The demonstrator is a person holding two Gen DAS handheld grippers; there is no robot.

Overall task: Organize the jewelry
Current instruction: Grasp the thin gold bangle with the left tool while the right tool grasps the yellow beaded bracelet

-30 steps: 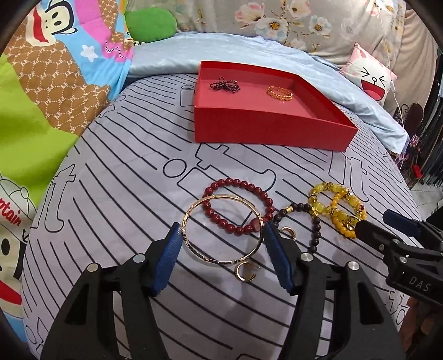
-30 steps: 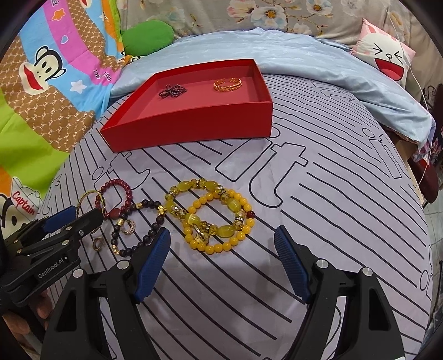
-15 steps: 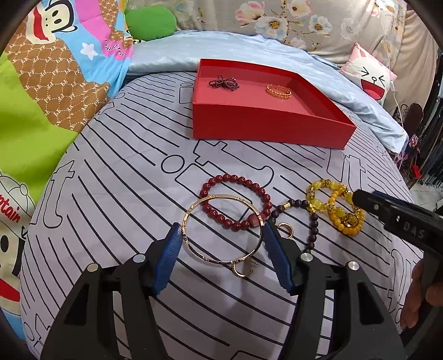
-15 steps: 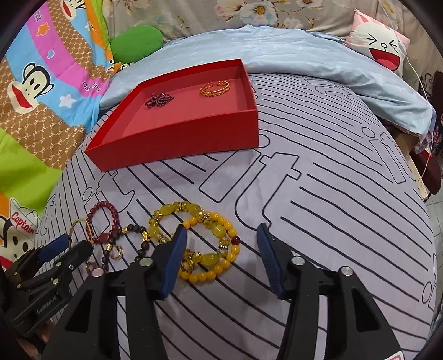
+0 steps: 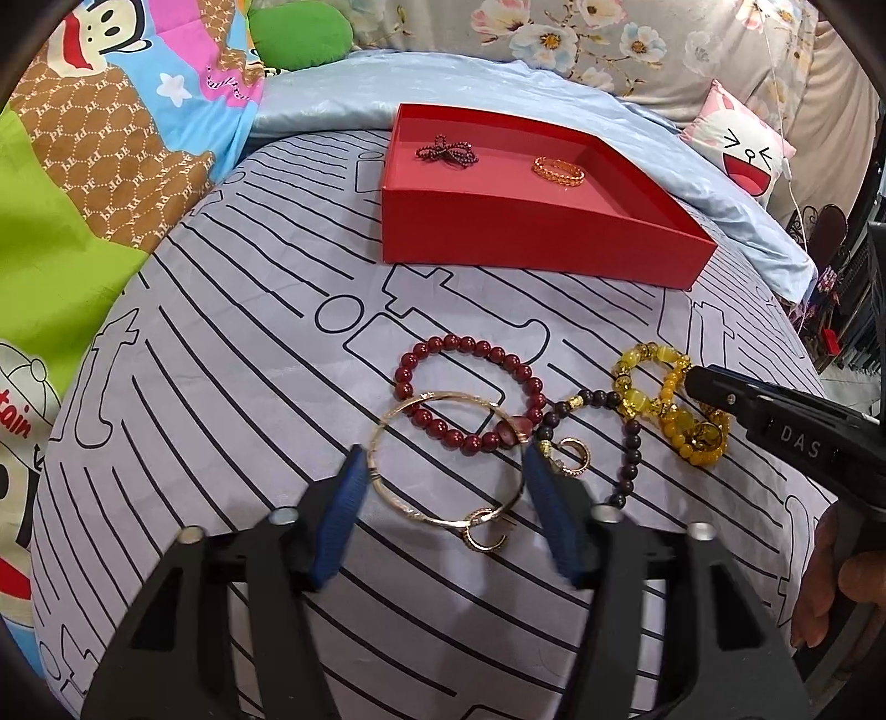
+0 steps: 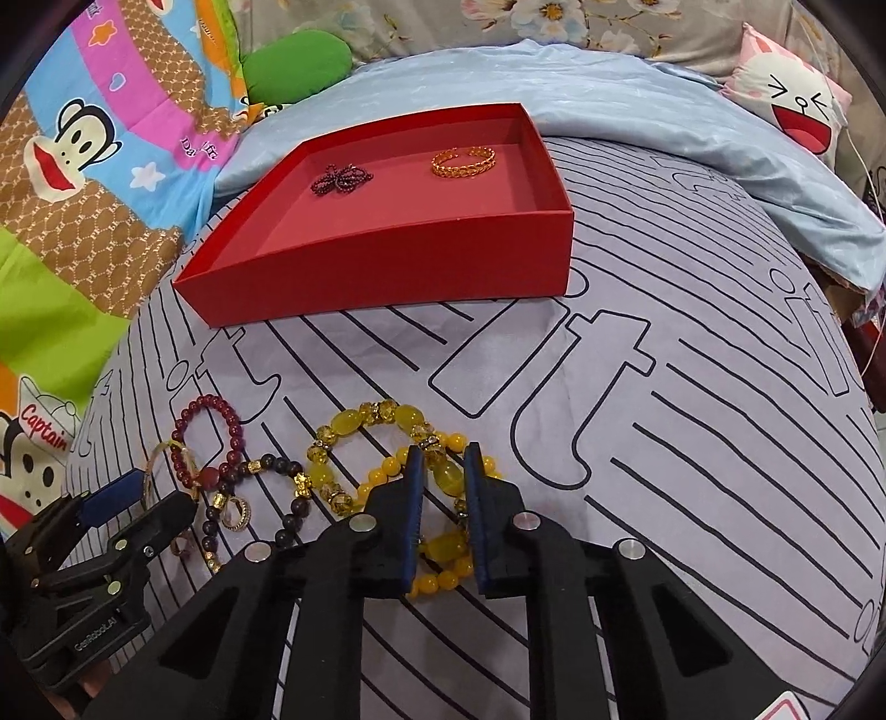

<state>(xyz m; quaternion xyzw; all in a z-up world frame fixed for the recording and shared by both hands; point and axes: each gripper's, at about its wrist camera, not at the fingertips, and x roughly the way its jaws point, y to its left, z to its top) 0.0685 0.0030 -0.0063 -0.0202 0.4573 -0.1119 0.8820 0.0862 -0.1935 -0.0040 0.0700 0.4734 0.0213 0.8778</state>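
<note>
A red tray (image 5: 531, 235) (image 6: 387, 266) sits on the striped bed cover and holds a dark beaded bow (image 5: 446, 152) (image 6: 340, 180) and a gold ring bangle (image 5: 558, 169) (image 6: 463, 160). My left gripper (image 5: 443, 471) is open with its fingers on either side of a thin gold bangle (image 5: 398, 498), which lies over a dark red bead bracelet (image 5: 470, 399). My right gripper (image 6: 444, 471) has closed onto the yellow bead bracelets (image 6: 354, 426) (image 5: 673, 410). A dark bead bracelet (image 5: 631, 443) and small gold hoops (image 5: 576, 457) lie between the two.
A pale blue quilt (image 6: 637, 116) lies behind the tray. A cartoon blanket (image 5: 111, 138) and a green cushion (image 5: 304, 33) are at the left. A pink face cushion (image 5: 742, 149) sits at the far right near the bed's edge.
My right gripper moved forward over the yellow bracelets and its jaws closed onto them. The left gripper shifted slightly forward around the gold bangle.
</note>
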